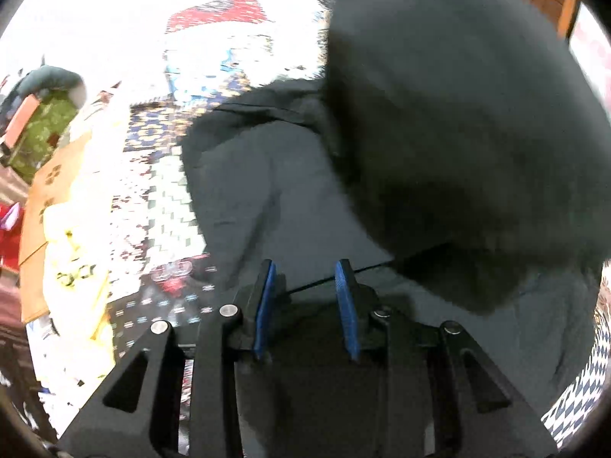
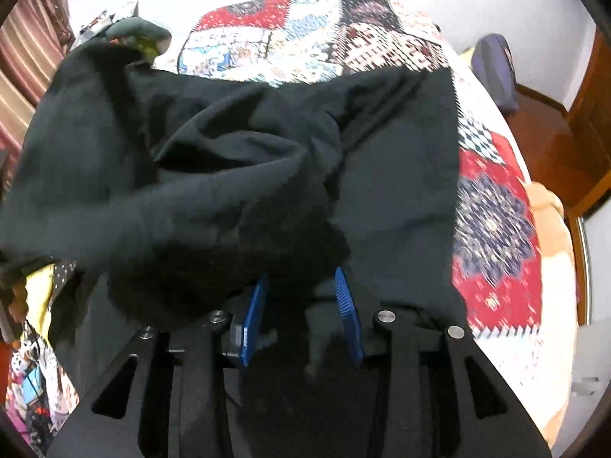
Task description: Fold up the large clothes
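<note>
2 grippers are working over 1 dark garment (image 2: 397, 175) that is lying across a patchwork quilt (image 2: 496, 229) on a bed.

Left gripper (image 1: 307, 290): blue pads (image 1: 267, 297) are standing apart, nothing between them, so it is open and empty. It is hovering just above the flat part of the garment (image 1: 267, 198). A raised, blurred fold is hanging on the right of this view.

Right gripper (image 2: 301, 305): pads (image 2: 345, 305) are also spread. A bunched fold of cloth is draping over the fingertips and hiding them, so whether any fabric is pinched between them I cannot tell; the gap reads as open.

Handling, as judgement: soft, limp, mid-weight knit, no stiffness, so it is going to sag and bunch wherever it is not supported. Not fragile, not slippery. Best holds are looking like a hem or seam edge, 1 point per gripper, well apart, to keep the fold line straight. Grabbing mid-panel is likely to pick up 2 layers.

Containers: a cardboard box (image 1: 42, 206) is sitting at the left of the left view with a yellow bag (image 1: 72, 252) lying against it; contents not visible.
</note>
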### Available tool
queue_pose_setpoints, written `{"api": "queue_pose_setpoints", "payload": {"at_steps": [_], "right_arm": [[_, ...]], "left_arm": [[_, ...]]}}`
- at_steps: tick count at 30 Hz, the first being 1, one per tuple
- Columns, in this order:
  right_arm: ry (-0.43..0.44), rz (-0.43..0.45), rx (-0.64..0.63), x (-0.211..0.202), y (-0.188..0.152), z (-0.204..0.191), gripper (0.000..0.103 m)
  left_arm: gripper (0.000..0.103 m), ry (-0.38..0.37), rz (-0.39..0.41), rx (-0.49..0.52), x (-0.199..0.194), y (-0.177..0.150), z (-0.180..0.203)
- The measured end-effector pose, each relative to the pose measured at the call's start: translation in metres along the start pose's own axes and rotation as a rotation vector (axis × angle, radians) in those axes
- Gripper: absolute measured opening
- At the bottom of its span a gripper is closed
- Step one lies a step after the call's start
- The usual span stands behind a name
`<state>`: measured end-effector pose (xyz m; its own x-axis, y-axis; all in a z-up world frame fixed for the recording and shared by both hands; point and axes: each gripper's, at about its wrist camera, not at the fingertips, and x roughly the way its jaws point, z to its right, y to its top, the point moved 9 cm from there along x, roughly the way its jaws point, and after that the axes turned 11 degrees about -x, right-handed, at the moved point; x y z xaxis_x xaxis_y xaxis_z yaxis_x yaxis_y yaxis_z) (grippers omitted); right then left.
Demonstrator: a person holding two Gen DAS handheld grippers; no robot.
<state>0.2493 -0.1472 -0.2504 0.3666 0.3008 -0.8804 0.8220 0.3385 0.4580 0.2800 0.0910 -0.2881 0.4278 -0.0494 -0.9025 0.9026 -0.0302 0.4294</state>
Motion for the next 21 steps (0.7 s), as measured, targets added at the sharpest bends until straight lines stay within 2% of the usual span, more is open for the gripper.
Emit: {"api": "queue_pose_setpoints", "payload": {"at_steps": [7, 11, 13, 17, 21], "right_arm": [[-0.037, -0.010, 0.002, -0.028, -0.003, 0.018, 0.034], [-0.072, 0.028, -0.020, -0.045, -0.006, 0.018, 0.035], [-0.076, 0.063, -0.012, -0.056, -0.003, 0.017, 0.039], [-0.086, 0.103, -0.010, -0.063, 0.013, 0.019, 0.041], [-0.068, 0.160, -0.019, -0.070, 0.039, 0.006, 0.044]], "left_arm": [[0.035, 0.018, 0.126, -0.057, -0.055, 0.038, -0.018], [0.043, -0.019, 0.201, -0.055, -0.079, 0.066, -0.009], [0.045, -0.044, 0.238, -0.039, -0.089, 0.080, 0.005], [0.046, -0.101, 0.245, -0.030, -0.085, 0.104, 0.033], [0.046, -0.151, 0.202, 0.003, -0.070, 0.103, 0.068]]}}
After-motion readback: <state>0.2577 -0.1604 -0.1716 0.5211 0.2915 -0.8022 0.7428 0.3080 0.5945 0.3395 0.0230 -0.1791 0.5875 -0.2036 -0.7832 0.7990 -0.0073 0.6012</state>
